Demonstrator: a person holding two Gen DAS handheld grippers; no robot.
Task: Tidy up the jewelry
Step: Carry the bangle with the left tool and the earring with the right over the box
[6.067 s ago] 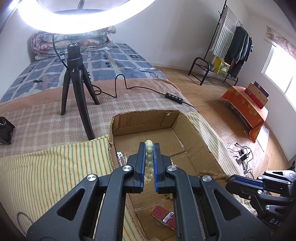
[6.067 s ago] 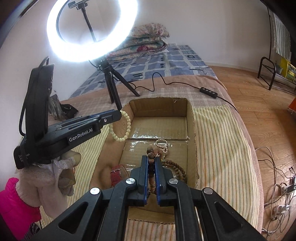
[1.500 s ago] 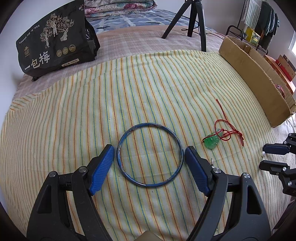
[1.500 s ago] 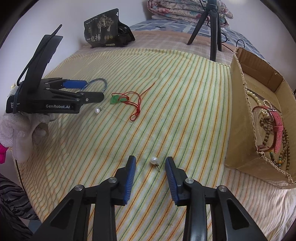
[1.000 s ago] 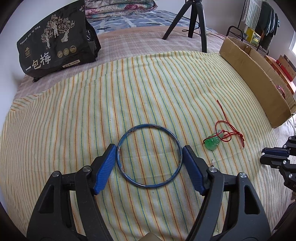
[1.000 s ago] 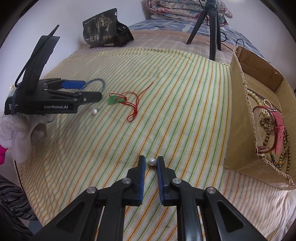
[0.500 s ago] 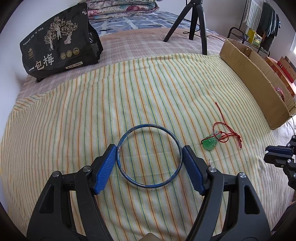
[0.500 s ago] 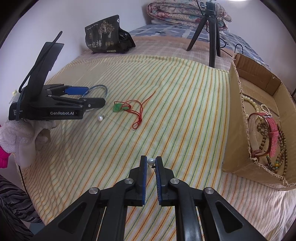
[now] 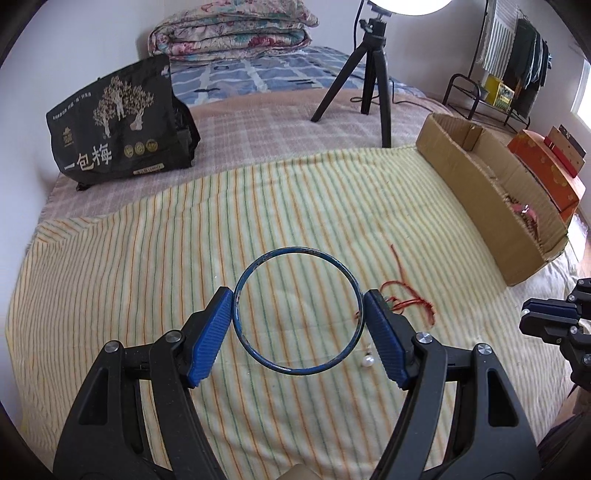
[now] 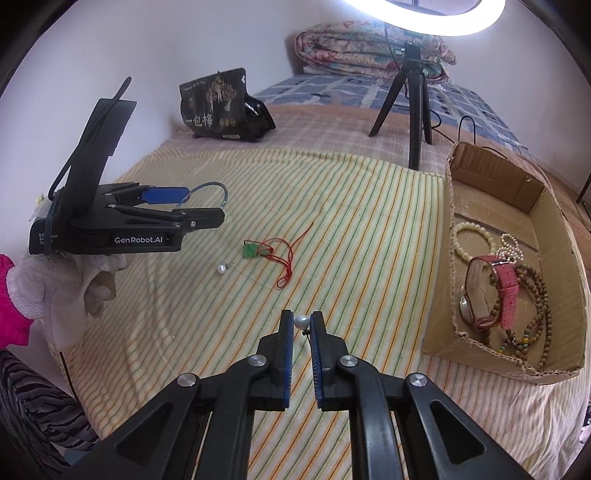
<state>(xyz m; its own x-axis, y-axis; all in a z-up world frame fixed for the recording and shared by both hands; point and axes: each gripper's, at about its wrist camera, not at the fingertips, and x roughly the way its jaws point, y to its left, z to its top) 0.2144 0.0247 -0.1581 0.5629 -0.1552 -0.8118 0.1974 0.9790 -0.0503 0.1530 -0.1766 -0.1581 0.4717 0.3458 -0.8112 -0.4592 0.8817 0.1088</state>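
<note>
My left gripper [image 9: 298,295] is shut on a thin blue bangle [image 9: 297,251], gripped by its sides and held above the striped cloth [image 9: 147,277]; the right wrist view shows this gripper [image 10: 199,206] and the bangle [image 10: 223,195] at the left. Between the fingertips of my right gripper [image 10: 301,315], which is shut, sits a pearl earring [image 10: 301,322], clear of the cloth. A second pearl earring [image 10: 221,269] and a green pendant on a red cord [image 10: 251,251] lie on the cloth. At the right stands the cardboard box [image 10: 437,325], holding bead strings and a pink-strapped watch [image 10: 504,284].
A black printed bag [image 9: 114,144] stands at the back left. A black tripod [image 10: 415,110] under a ring light stands behind the box. Folded quilts [image 9: 229,33] lie by the wall. A white-gloved hand [image 10: 74,291] holds the left gripper.
The right jaws closed on the pearl earring and lifted it. The left jaws closed on the bangle and raised it off the cloth. Both views now look from higher up.
</note>
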